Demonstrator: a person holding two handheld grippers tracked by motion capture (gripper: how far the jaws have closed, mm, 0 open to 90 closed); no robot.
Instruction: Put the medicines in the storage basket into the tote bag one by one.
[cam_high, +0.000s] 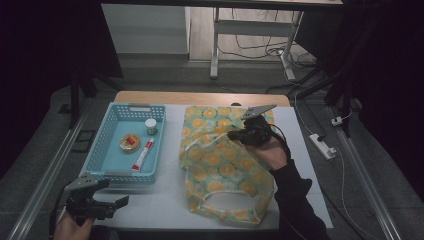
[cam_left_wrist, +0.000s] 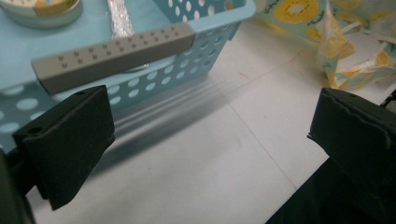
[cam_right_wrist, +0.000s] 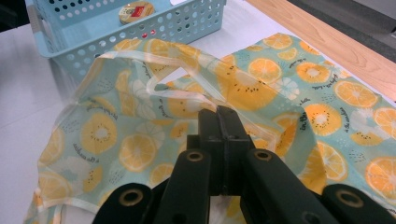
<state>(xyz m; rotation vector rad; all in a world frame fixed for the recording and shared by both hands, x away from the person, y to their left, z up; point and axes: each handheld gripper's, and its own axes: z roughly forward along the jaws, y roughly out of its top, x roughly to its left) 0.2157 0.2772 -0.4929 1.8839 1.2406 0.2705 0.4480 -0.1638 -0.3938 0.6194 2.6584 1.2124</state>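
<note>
While the right gripper (cam_high: 235, 135) sits over the middle of the fruit-print bag (cam_high: 225, 170), its jaws are pressed fully together, w/ a fold of the bag's thin fabric seemingly pinched at the tips, tho can't tell for sure. Bag lies crumpled on the white table (cam_high: 150, 205), just right of the blue basket (cam_high: 102, 145), which holds a small tin (cam_high: 129, 143), a tube (cam_high: 143, 155) & a jar (cam_high: 151, 126). Left gripper (cam_high: 120, 201) hangs near the table's front-left corner by the basket, jaws wide apart, nothing btwn them
</note>
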